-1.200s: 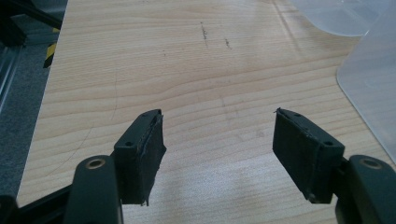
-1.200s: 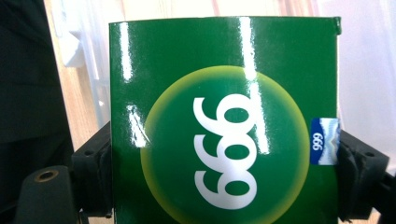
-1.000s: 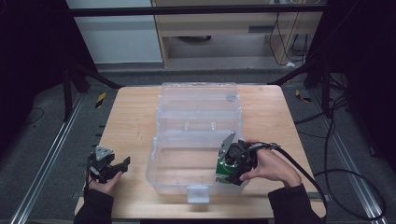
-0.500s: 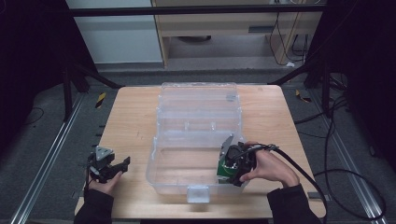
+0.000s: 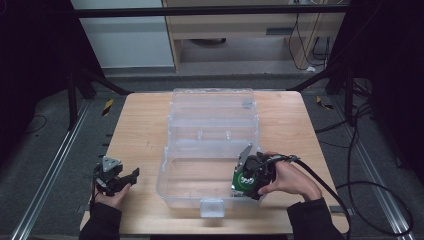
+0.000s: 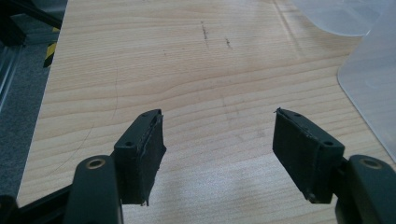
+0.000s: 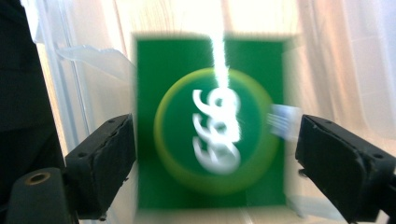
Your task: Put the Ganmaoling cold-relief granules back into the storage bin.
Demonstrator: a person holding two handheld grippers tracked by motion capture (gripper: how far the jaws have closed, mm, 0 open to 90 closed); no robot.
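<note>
Standing on grey carpet [image 5: 40,165] before a dim cabinet wall, the pale wooden desk [image 5: 145,125] carries an open clear plastic organiser box [image 5: 210,145]. Inside it, the right gripper [image 5: 243,179] gapes beside a green 555 card [image 7: 210,126]; the left gripper [image 6: 217,149] gapes empty.

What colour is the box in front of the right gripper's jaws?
Green box with a yellow-green ring and white digits; clearest in the right gripper view.
</note>
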